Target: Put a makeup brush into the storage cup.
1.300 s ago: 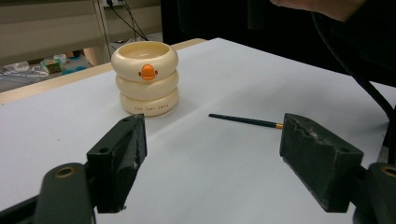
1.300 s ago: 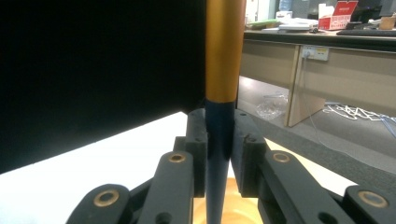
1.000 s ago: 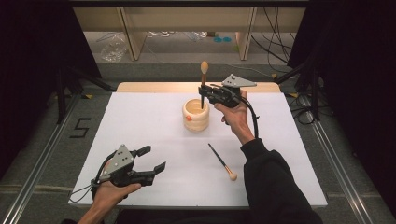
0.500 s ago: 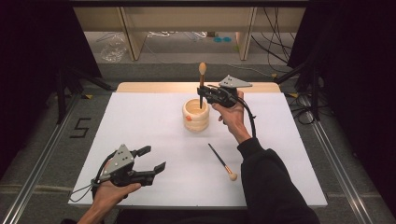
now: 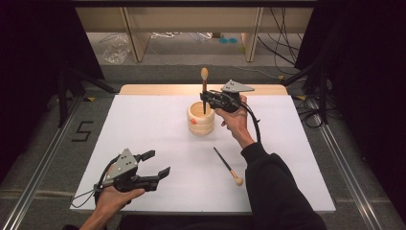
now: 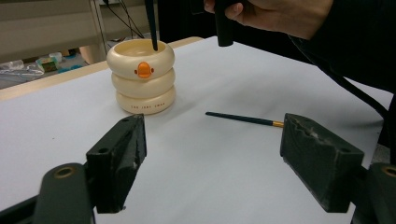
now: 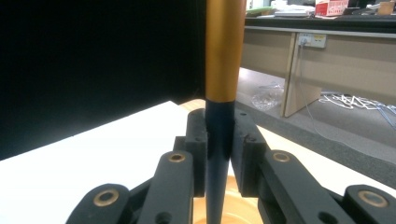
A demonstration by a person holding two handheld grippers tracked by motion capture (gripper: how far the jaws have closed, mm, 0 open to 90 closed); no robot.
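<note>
In the high view, the right gripper (image 5: 207, 99) is holding a brush (image 5: 204, 91) upright, its long axis standing vertical with the pale wooden end on top and the dark tip pointing down into the mouth of the cream ringed cup (image 5: 201, 118), which is sitting near the far middle of the white counter (image 5: 143, 124). A second brush (image 5: 228, 166) is lying flat on the counter, nearer the person and well apart from the cup; the left gripper (image 5: 155, 165) is resting at the near left edge, farther from the cup than the right one. In the left gripper view, its jaws are standing wide apart with nothing between them, and the dark tip is dipping just inside the cup's rim (image 6: 140, 46) (the second brush (image 6: 240, 119) is lying level beyond the jaws). In the right gripper view, the jaws are clamping the dark shaft just below the gold ferrule (image 7: 225, 51), directly above the cup opening, so the coming move appears to be a straight descent along the brush's axis.
</note>
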